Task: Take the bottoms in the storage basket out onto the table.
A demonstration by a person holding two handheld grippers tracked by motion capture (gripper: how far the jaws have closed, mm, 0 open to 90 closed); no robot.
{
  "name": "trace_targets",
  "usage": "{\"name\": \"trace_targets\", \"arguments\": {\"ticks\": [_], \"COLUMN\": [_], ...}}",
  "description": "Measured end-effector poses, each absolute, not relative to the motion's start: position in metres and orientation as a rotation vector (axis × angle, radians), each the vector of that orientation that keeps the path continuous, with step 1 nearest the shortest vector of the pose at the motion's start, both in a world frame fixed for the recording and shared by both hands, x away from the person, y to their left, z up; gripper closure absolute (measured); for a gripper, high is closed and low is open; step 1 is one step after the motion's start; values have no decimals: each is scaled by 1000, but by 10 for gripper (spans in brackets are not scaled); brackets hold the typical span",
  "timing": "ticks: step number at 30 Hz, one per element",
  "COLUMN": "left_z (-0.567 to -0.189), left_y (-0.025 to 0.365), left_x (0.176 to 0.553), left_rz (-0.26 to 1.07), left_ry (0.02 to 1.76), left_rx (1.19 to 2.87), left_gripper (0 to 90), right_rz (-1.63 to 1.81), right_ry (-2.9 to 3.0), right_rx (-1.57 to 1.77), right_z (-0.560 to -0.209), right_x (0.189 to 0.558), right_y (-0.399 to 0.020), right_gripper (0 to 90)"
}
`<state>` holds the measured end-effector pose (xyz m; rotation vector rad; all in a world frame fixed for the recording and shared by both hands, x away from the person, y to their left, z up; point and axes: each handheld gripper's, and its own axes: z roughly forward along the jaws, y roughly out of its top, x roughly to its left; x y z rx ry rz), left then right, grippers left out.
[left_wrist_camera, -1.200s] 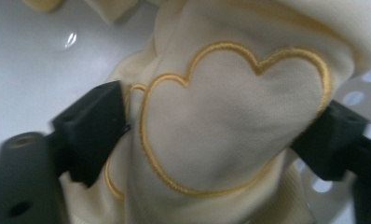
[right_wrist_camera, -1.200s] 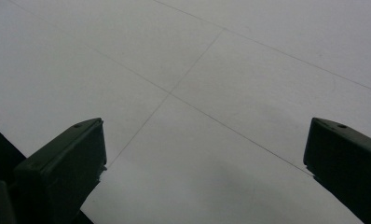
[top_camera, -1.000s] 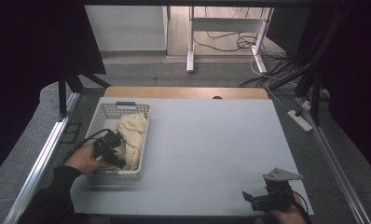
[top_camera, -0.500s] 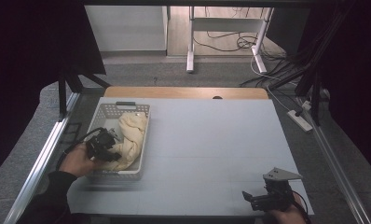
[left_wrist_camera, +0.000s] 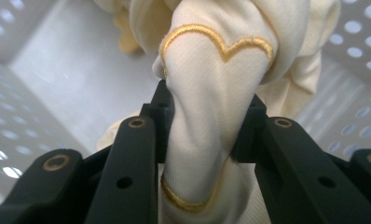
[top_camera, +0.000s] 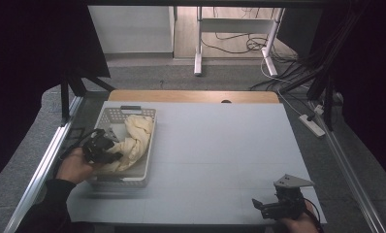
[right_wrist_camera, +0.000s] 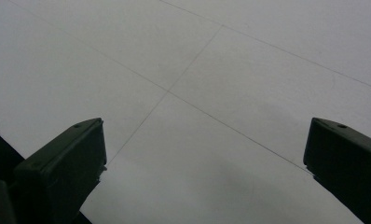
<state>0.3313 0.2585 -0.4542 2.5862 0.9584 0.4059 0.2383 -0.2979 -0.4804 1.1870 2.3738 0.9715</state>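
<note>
Left gripper (top_camera: pixel 105 148) was clamped on a fold of the cream garment (left_wrist_camera: pixel 216 93); its jaws had just been closing, with the cloth between them. The gold-stitched trim (left_wrist_camera: pixel 221 44) sat just beyond the pads. The rest of the garment lay twisted ahead of the gripper inside the white perforated basket (top_camera: pixel 147 145), reaching toward the far wall. Step in hand looked like the lift-out: grip made, cloth bunched and starting to rise. Next move probably calls for a straight pull up until the tail clears the rim, then across to the bare table (top_camera: pixel 220 155). Right gripper (top_camera: pixel 266 208) was well off to the side, jaws spread wide, holding nothing.
</note>
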Motion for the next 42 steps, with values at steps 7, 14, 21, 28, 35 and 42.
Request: {"name": "trace_targets", "arguments": {"ticks": [7,14,21,28,35,42], "left_z": [-444,-438,-444,-451,-454,-459], "left_y": [252,241,241,235,231,222], "left_x": [337,348,360,372,384,395], "left_rz": [473,495,528,623,677,645], "left_ry": [907,847,782,745,672,547], "left_rx": [2577,2640,2681,2703,2760,2844], "left_gripper": [674,657,574,361,127,85], "right_rz": [967,972,973,972,977,977], "right_ry": [2376,2375,2375,2378,2379,2381], "right_rx": [1189,1190,1189,1190,1189,1188], "right_z": [-480,-480,-480,-480,-480,-480], "right_x": [238,238,238,238,239,239], "right_y": [-298,-298,-298,-298,-299,-298], "right_gripper": [0,0,0,0,0,0]}}
